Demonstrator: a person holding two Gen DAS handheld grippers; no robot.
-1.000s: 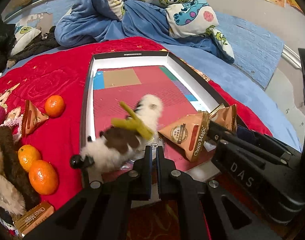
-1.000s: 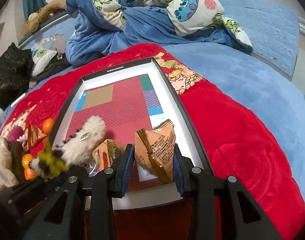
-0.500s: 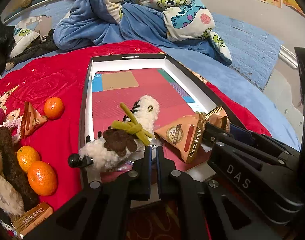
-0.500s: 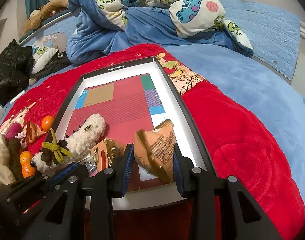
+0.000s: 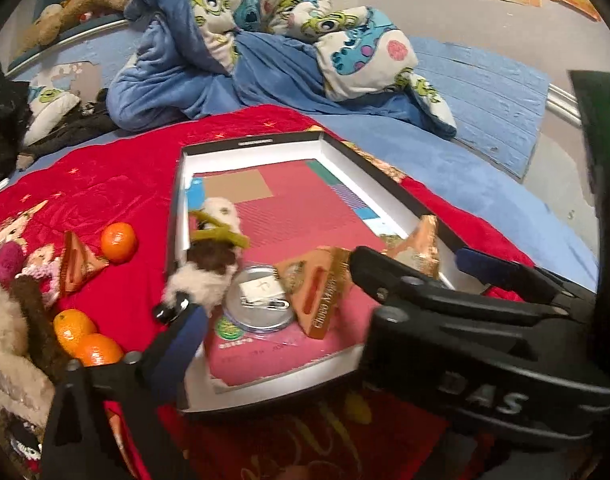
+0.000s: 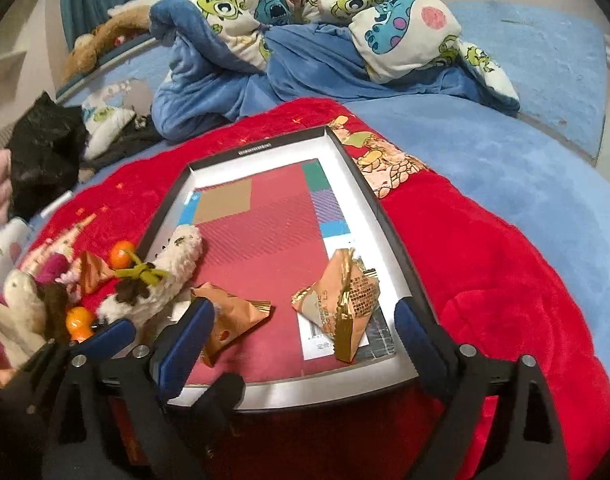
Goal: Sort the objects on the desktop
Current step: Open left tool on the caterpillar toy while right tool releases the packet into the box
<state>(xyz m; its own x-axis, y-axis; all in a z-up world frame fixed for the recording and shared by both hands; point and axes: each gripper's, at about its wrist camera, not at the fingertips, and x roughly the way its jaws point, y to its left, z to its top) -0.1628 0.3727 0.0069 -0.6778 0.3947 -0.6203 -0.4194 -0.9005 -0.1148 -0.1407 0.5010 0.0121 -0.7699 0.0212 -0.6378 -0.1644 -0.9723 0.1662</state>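
Note:
A shallow box tray (image 5: 177,216) (image 6: 369,184) with a red patterned floor lies on the red blanket. In it lie a white-and-brown plush toy (image 5: 213,264) (image 6: 165,276), a round clear badge (image 5: 261,300), and two gold snack packets (image 5: 325,292) (image 6: 345,300). My right gripper (image 6: 301,340) is open around the near end of the tray, the right-hand packet lying free between its fingers. My left gripper is open; only its left finger (image 5: 177,344) shows, beside the plush toy. The right gripper's body (image 5: 485,340) hides the other finger.
Left of the tray lie three oranges (image 5: 119,242) (image 5: 71,326) (image 5: 101,350), another snack packet (image 5: 79,268) and plush toys (image 5: 9,320) (image 6: 21,304). A crumpled blue monster-print blanket (image 5: 265,52) lies behind. Blue bedding (image 6: 525,168) stretches to the right.
Both grippers have opened. The left let go of the plush toy, which now lies along the tray's left side, uncovering the badge. The right released its snack packet onto the tray floor.

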